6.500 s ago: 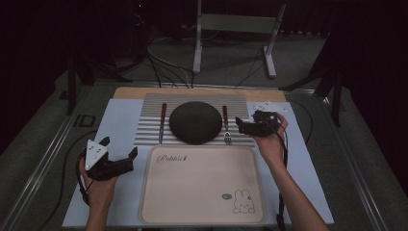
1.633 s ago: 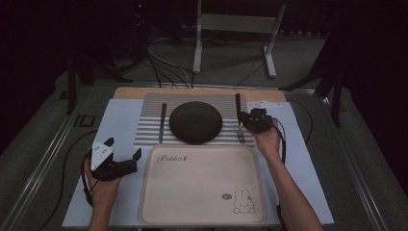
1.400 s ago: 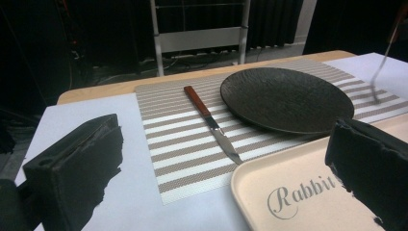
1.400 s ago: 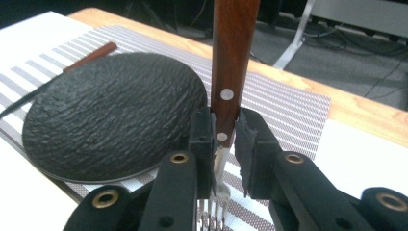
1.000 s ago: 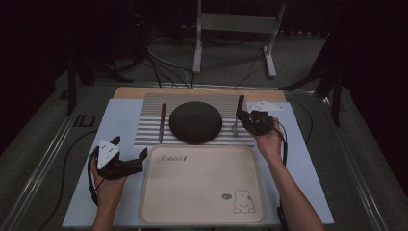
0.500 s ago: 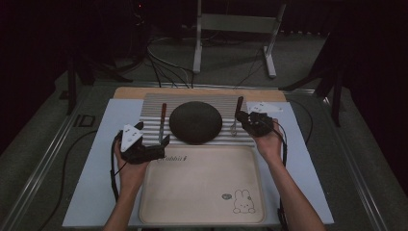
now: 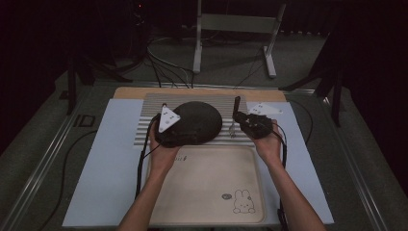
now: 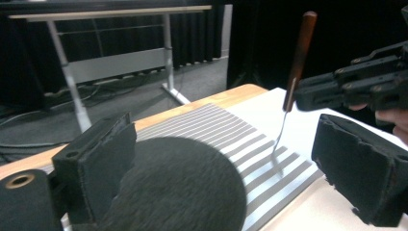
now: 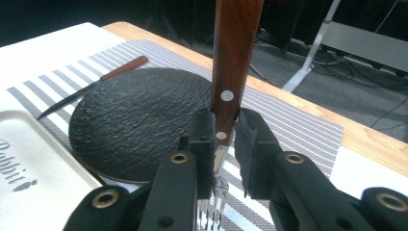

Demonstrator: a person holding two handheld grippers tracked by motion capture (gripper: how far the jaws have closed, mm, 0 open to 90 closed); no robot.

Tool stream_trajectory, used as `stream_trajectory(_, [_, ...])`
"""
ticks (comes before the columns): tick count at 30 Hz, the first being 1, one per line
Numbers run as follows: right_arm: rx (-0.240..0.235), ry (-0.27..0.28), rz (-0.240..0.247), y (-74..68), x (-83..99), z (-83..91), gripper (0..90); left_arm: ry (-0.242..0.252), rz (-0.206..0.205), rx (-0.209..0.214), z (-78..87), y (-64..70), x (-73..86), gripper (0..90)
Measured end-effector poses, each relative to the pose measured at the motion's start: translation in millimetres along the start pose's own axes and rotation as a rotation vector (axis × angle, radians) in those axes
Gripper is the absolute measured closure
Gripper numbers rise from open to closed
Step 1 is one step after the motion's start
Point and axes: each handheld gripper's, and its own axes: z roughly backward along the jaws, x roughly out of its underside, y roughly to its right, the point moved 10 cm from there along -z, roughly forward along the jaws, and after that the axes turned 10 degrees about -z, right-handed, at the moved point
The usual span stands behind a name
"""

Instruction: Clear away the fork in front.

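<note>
A black round plate [image 7: 202, 120] lies on a striped placemat [image 7: 144, 122]. My left gripper [image 7: 182, 136] hovers at the plate's near left edge. In the left gripper view it [image 8: 221, 168] is open, its jaws spread wide on either side of the plate [image 8: 178, 187] with nothing gripped. Right of the plate, my right gripper [image 7: 241, 120] is shut on a wooden-handled fork [image 7: 236, 107]. The fork [image 9: 235, 48] stands upright with its tines down on the mat, pinched at the handle's lower end [image 9: 225, 130]. A wooden-handled knife [image 9: 96, 82] lies on the mat at the plate's far side in that view.
A cream tray [image 7: 207, 187] with a rabbit drawing sits in front of the placemat, between my forearms. A grey three-cornered plate [image 7: 262, 109] lies on the white sheet behind the right gripper. Cables trail off both grippers. A metal stand [image 7: 231, 29] rises beyond the table.
My left gripper has travelled from the table's left side forward and right to the plate's near edge. The right gripper has kept the fork upright, almost in place.
</note>
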Motion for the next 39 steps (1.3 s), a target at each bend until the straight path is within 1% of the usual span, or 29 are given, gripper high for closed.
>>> stream_trajectory(1, [-0.002, 0.002, 0.001, -1.1, -0.4, 0.5, 78.1, -0.001, -0.003, 0.008, -4.7, 2.7, -2.5, 9.9])
stream_trajectory(2, [-0.006, 0.005, 0.004, -2.6, -1.1, 1.1, 78.1, -0.001, -0.003, 0.008, -4.7, 2.7, -2.5, 10.4])
stream_trajectory(3, [-0.008, 0.008, 0.006, -4.1, -1.8, 1.8, 78.1, -0.001, -0.001, 0.021, -12.5, 6.9, -6.7, 10.9])
stream_trajectory(4, [-0.011, 0.008, 0.006, -5.4, -2.0, 2.4, 78.1, -0.001, -0.001, 0.021, -12.5, 6.9, -6.7, 11.4])
stream_trajectory(6, [-0.018, 0.014, 0.011, -9.0, -3.1, 4.0, 78.1, -0.001, 0.014, 0.047, -25.2, 14.1, -13.3, 12.6])
stream_trajectory(8, [-0.023, 0.017, 0.015, -11.2, -3.7, 5.3, 78.1, 0.0, 0.019, 0.056, -28.7, 16.6, -15.3, 13.7])
stream_trajectory(10, [-0.034, 0.028, 0.024, -16.4, -5.4, 8.1, 78.1, 0.001, 0.029, 0.062, -38.1, 22.5, -20.9, 17.6])
stream_trajectory(12, [-0.041, 0.035, 0.029, -20.6, -6.1, 10.2, 78.1, 0.0, 0.03, 0.069, -40.1, 24.0, -22.0, 20.3])
stream_trajectory(13, [-0.048, 0.038, 0.031, -23.4, -6.5, 11.6, 78.1, 0.004, 0.036, 0.083, -44.7, 27.6, -25.3, 23.0])
stream_trajectory(14, [-0.051, 0.042, 0.036, -25.0, -6.7, 12.2, 78.1, 0.004, 0.036, 0.083, -44.7, 27.6, -25.3, 25.0])
stream_trajectory(15, [-0.056, 0.044, 0.038, -28.1, -6.7, 13.1, 78.1, 0.018, 0.044, 0.103, -47.5, 31.4, -29.3, 28.4])
stream_trajectory(16, [-0.056, 0.044, 0.038, -28.1, -6.7, 13.1, 78.1, 0.018, 0.044, 0.103, -47.5, 31.4, -29.3, 32.6])
stream_trajectory(17, [-0.062, 0.046, 0.044, -32.2, -6.6, 13.7, 78.1, 0.03, 0.043, 0.134, -49.3, 35.9, -32.3, 39.4])
stream_trajectory(19, [-0.069, 0.046, 0.046, -35.8, -6.1, 13.2, 78.1, 0.034, 0.044, 0.158, -51.7, 40.9, -34.2, 45.7])
stream_trajectory(20, [-0.069, 0.046, 0.046, -35.8, -6.1, 13.2, 78.1, 0.034, 0.044, 0.158, -51.7, 40.9, -34.2, 48.0])
stream_trajectory(21, [-0.076, 0.046, 0.05, -39.4, -5.5, 12.2, 78.1, 0.034, 0.035, 0.174, -54.0, 45.9, -35.9, 49.3])
stream_trajectory(22, [-0.076, 0.046, 0.05, -39.4, -5.5, 12.2, 78.1, 0.034, 0.035, 0.174, -54.0, 45.9, -35.9, 49.8])
stream_trajectory(23, [-0.081, 0.047, 0.049, -43.0, -5.1, 11.5, 78.1, 0.032, 0.031, 0.184, -56.3, 50.1, -37.4, 53.0])
stream_trajectory(24, [-0.081, 0.047, 0.049, -43.0, -5.1, 11.5, 78.1, 0.032, 0.031, 0.184, -56.3, 50.1, -37.4, 56.2])
stream_trajectory(25, [-0.084, 0.049, 0.051, -44.3, -5.1, 11.4, 78.1, 0.027, 0.027, 0.186, -58.0, 51.6, -37.8, 56.2])
stream_trajectory(27, [-0.092, 0.049, 0.055, -48.2, -5.0, 11.4, 78.1, 0.026, 0.023, 0.192, -58.9, 52.9, -38.3, 68.3])
stream_trajectory(28, [-0.095, 0.051, 0.056, -50.0, -5.1, 11.6, 78.1, 0.026, 0.025, 0.184, -59.0, 52.5, -38.9, 73.6])
stream_trajectory(29, [-0.095, 0.054, 0.057, -51.3, -5.4, 12.0, 78.1, 0.029, 0.028, 0.187, -58.7, 52.4, -39.4, 78.1])
stream_trajectory(30, [-0.097, 0.056, 0.055, -51.4, -5.7, 12.4, 78.0, 0.025, 0.024, 0.181, -58.2, 51.4, -39.1, 79.0])
stream_trajectory(32, [-0.11, 0.055, 0.052, -51.6, -5.4, 13.8, 77.6, 0.022, 0.028, 0.193, -57.0, 50.6, -38.7, 80.4])
stream_trajectory(33, [-0.114, 0.054, 0.05, -52.0, -5.1, 14.5, 77.1, 0.018, 0.024, 0.189, -56.8, 50.6, -38.3, 80.5])
stream_trajectory(34, [-0.115, 0.054, 0.047, -52.3, -4.7, 15.4, 74.1, 0.013, 0.018, 0.185, -56.5, 50.6, -37.8, 80.5])
stream_trajectory(36, [-0.124, 0.059, 0.038, -52.7, -4.4, 16.8, 64.1, 0.008, 0.017, 0.188, -56.0, 50.6, -37.2, 80.5])
stream_trajectory(39, [-0.114, 0.063, 0.027, -49.5, -3.6, 18.7, 50.7, 0.005, 0.018, 0.189, -54.7, 50.2, -37.1, 80.6])
